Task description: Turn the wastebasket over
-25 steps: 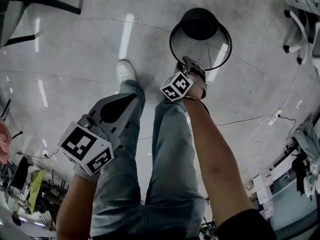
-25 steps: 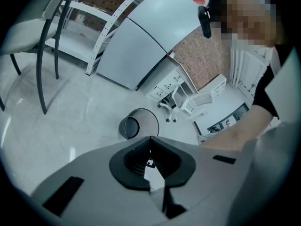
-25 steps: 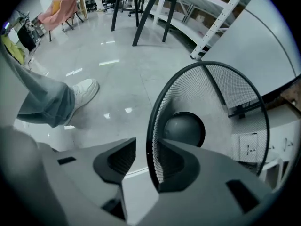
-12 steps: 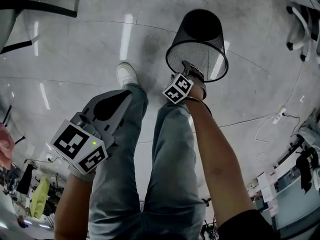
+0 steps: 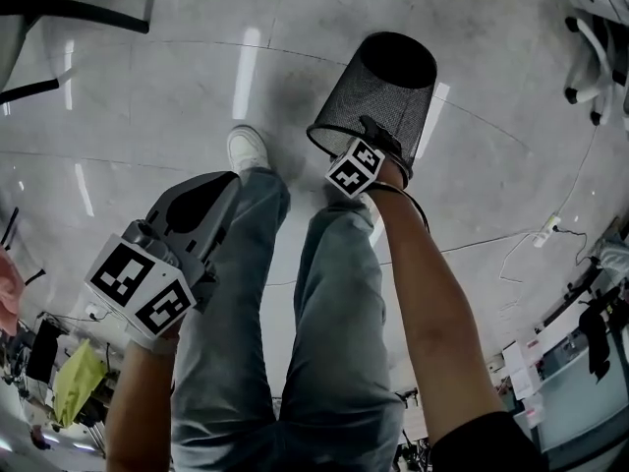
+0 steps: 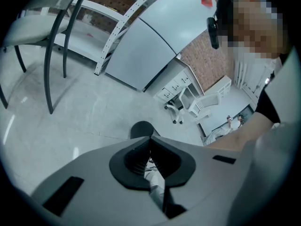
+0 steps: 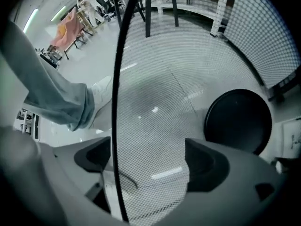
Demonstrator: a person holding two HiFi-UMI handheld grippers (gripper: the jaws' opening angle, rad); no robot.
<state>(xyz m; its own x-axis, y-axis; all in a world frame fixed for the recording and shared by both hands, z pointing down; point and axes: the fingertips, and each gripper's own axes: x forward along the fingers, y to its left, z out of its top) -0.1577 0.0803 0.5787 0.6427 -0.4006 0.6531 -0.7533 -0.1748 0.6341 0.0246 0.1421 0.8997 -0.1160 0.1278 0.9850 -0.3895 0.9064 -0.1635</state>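
The black wire-mesh wastebasket [image 5: 378,91] is tilted on the floor, its solid round base [image 5: 398,59] raised and its rim low, near the person's feet. My right gripper [image 5: 381,134] points down at that rim. In the right gripper view the rim wire [image 7: 117,102] and the mesh wall [image 7: 188,79] pass between the jaws of the right gripper [image 7: 148,161]. These are opening and stand apart from the wire. My left gripper [image 5: 218,187] hangs shut and empty over the person's left leg. In its own view the left gripper [image 6: 150,142] has the basket's dark base [image 6: 141,128] beyond it.
The person's jeans-clad legs and a white shoe [image 5: 246,147] stand just left of the basket. Dark chair legs [image 5: 69,13] are at the far left, a white office chair [image 5: 590,57] at the far right. A power strip with its cable [image 5: 541,229] lies on the floor to the right.
The basket has tipped over from mouth-up, its base swinging up and its rim dropping toward the feet. My right gripper followed the rim down. The left gripper sank a little.
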